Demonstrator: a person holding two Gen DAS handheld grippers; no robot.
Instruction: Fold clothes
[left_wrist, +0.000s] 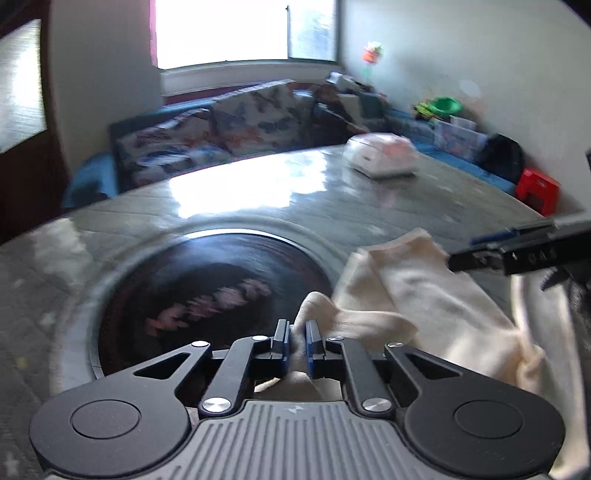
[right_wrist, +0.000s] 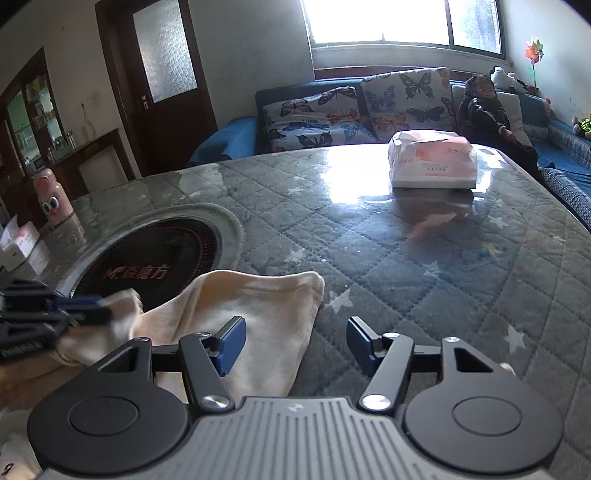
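Observation:
A cream cloth lies crumpled on the table, near the front and partly over the rim of the round dark hob. My left gripper is shut on a bunched fold of this cloth, which is pinched between the blue pads. In the right wrist view the cloth spreads out to a rounded corner. My right gripper stands open just above the cloth's right edge, its left pad over the fabric and its right pad over the table, with nothing gripped. The left gripper shows at the left edge of that view.
The table has a quilted grey star-print cover under glass. A round black hob is set into it. A white and pink tissue pack lies at the far side. A pink bottle stands far left. A person sits on the sofa behind.

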